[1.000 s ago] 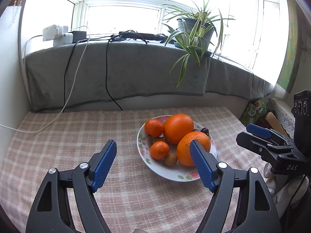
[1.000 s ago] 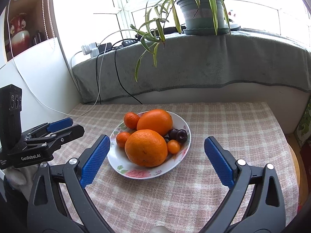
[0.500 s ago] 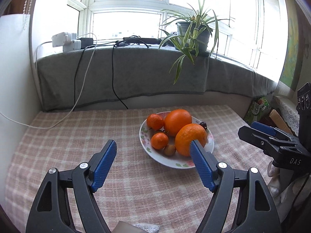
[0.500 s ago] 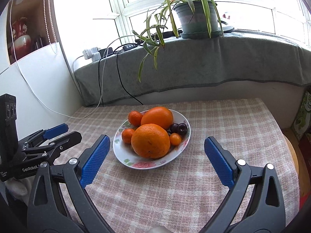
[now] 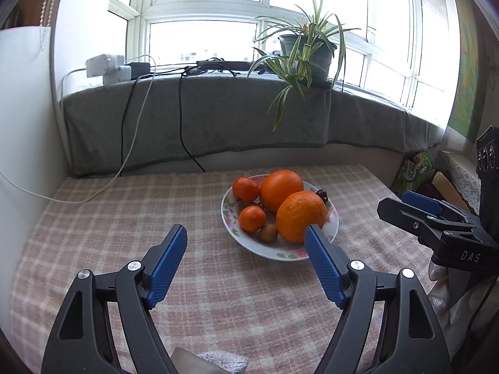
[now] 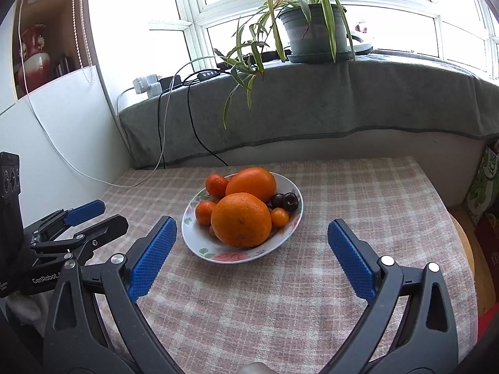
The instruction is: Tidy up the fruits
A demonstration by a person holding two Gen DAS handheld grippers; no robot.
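Observation:
A floral white plate (image 5: 333, 218) (image 6: 291, 187) stands on the checked tablecloth and holds two big oranges (image 5: 300, 216) (image 6: 240, 218), two tangerines (image 5: 252, 218) (image 6: 216, 184), a small brown fruit (image 5: 268, 233), dark cherries (image 6: 288, 201) and a small kumquat (image 6: 279, 217). My left gripper (image 5: 246, 261) is open and empty, a little short of the plate's near left side. My right gripper (image 6: 251, 254) is open and empty, short of the plate's near edge. Each gripper also shows from the side in the other view (image 5: 436, 221) (image 6: 78, 227).
A grey-covered window sill (image 5: 218, 118) runs behind the table with a potted spider plant (image 5: 307, 53), power strips and hanging cables (image 5: 184, 118). A white wall (image 5: 25, 124) bounds the left. Boxes (image 5: 414, 171) stand past the table's right edge.
Both grippers have drawn back and up from the plate, which looks smaller and farther in both views. Both stay open and empty.

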